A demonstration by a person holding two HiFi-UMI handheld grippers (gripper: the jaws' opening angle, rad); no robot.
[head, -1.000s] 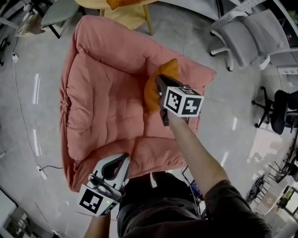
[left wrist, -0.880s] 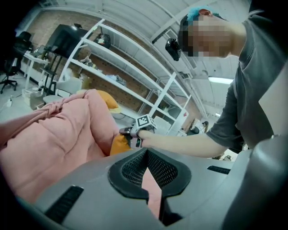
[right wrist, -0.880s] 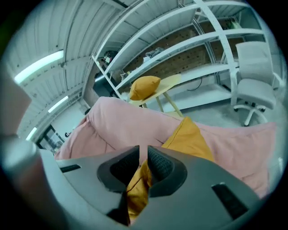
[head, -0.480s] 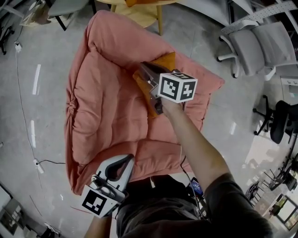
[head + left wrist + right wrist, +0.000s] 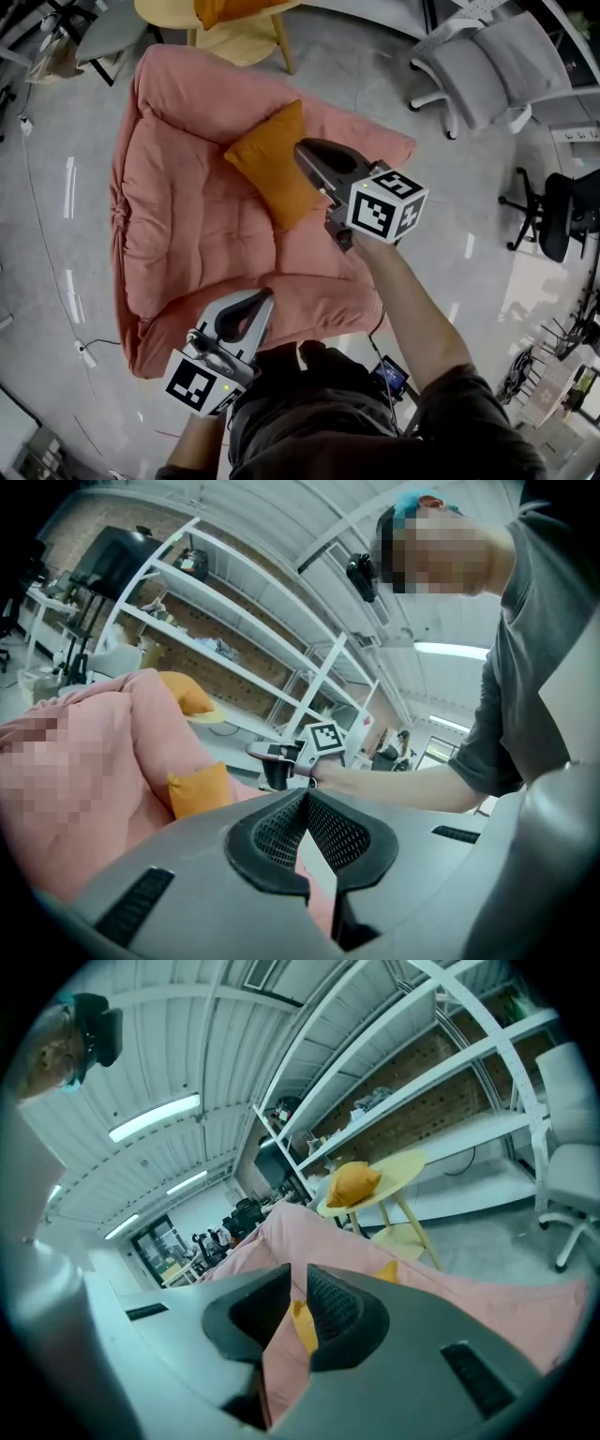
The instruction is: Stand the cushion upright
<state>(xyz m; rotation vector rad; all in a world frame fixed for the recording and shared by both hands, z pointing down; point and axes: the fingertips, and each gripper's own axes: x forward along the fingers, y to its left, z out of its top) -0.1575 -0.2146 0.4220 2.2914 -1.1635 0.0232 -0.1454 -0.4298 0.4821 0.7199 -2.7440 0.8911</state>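
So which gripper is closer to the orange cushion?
Right. The right gripper has its fingers on the edge of the orange cushion. The left gripper is far off, near the front of the pink seat.

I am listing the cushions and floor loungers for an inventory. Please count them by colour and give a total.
Pink: 1, the big lounger.
Orange: 2, the orange cushion on it and a second cushion on the yellow table.
Total: 3.
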